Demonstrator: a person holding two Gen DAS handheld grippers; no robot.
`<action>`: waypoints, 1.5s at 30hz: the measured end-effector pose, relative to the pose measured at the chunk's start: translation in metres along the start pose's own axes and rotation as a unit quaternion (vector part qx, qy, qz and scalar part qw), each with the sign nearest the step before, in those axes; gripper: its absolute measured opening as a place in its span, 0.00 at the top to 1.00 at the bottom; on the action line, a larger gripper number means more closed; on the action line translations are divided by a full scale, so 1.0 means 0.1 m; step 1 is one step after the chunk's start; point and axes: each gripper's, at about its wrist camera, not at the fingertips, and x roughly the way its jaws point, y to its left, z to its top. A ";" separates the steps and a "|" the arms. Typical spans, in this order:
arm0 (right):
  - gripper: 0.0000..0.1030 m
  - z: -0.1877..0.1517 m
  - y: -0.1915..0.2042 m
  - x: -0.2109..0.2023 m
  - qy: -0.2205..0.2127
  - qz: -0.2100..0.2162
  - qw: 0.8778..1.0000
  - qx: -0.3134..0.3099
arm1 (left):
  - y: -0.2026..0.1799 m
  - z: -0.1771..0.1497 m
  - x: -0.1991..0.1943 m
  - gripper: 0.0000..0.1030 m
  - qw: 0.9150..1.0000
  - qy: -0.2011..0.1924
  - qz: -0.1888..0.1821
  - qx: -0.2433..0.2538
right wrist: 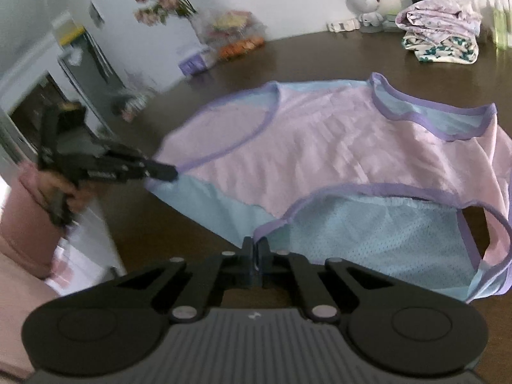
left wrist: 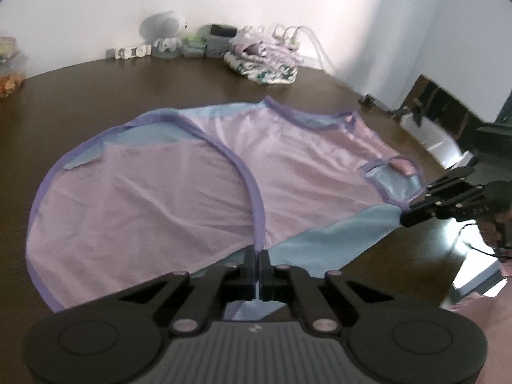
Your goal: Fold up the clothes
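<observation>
A pink and light-blue mesh vest (left wrist: 153, 192) with purple trim lies spread flat on the dark brown table (left wrist: 96, 96). My left gripper (left wrist: 257, 252) is shut on the vest's near edge, where a purple trim strip runs into its jaws. My right gripper (right wrist: 256, 244) is shut on the vest (right wrist: 336, 147) too, at the blue edge beside a purple-trimmed armhole. From the left wrist, the right gripper (left wrist: 405, 219) shows at the blue hem on the right. From the right wrist, the left gripper (right wrist: 172, 172) shows at the far left corner, held by a hand (right wrist: 68, 192).
A pile of folded clothes (left wrist: 262, 60) (right wrist: 438, 38) sits at the table's back edge by the wall. Beside it stand a small white round figure (left wrist: 163, 28) and small items. Flowers (right wrist: 160, 0) and a snack bag (right wrist: 233, 35) stand at the far left corner.
</observation>
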 end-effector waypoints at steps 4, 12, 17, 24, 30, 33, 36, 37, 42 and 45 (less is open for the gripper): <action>0.97 0.00 -0.05 -0.06 0.008 0.033 0.999 0.013 | 0.05 -0.06 -0.09 1.00 1.000 0.003 -0.022 -0.011; 0.87 -0.06 -0.08 0.09 0.049 0.028 0.998 0.015 | 0.14 -0.10 -0.01 0.61 0.999 0.014 -0.034 -0.025; 0.82 -0.07 -0.07 0.11 0.048 0.014 0.999 0.020 | 0.13 -0.08 0.08 0.70 1.000 0.024 -0.017 -0.009; 0.70 -0.01 -0.20 -0.26 -0.019 -0.017 0.999 0.030 | 0.13 -0.01 -0.01 0.66 1.000 0.000 0.002 -0.013; 0.69 0.26 -0.45 -0.35 -0.100 -0.236 0.967 0.016 | -0.30 0.32 0.23 0.54 0.997 -0.057 0.040 0.033; 0.69 0.35 -0.49 -0.11 -0.091 -0.237 0.967 -0.008 | -0.57 0.40 0.52 0.54 0.996 -0.035 0.046 0.065; 0.69 0.35 -0.51 0.09 -0.073 -0.257 0.963 -0.030 | -0.73 0.36 0.71 0.54 0.992 -0.014 0.073 0.097; 0.69 0.34 -0.51 0.14 -0.067 -0.266 0.961 -0.037 | -0.74 0.33 0.74 0.54 0.992 -0.012 0.078 0.101; 0.52 0.29 -0.66 0.17 -0.065 -0.285 0.956 -0.030 | -0.77 0.21 0.76 0.38 0.990 -0.012 0.087 0.108; 0.51 0.29 -0.68 0.12 -0.063 -0.283 0.957 -0.026 | -0.72 0.21 0.69 0.31 0.993 -0.020 0.071 0.097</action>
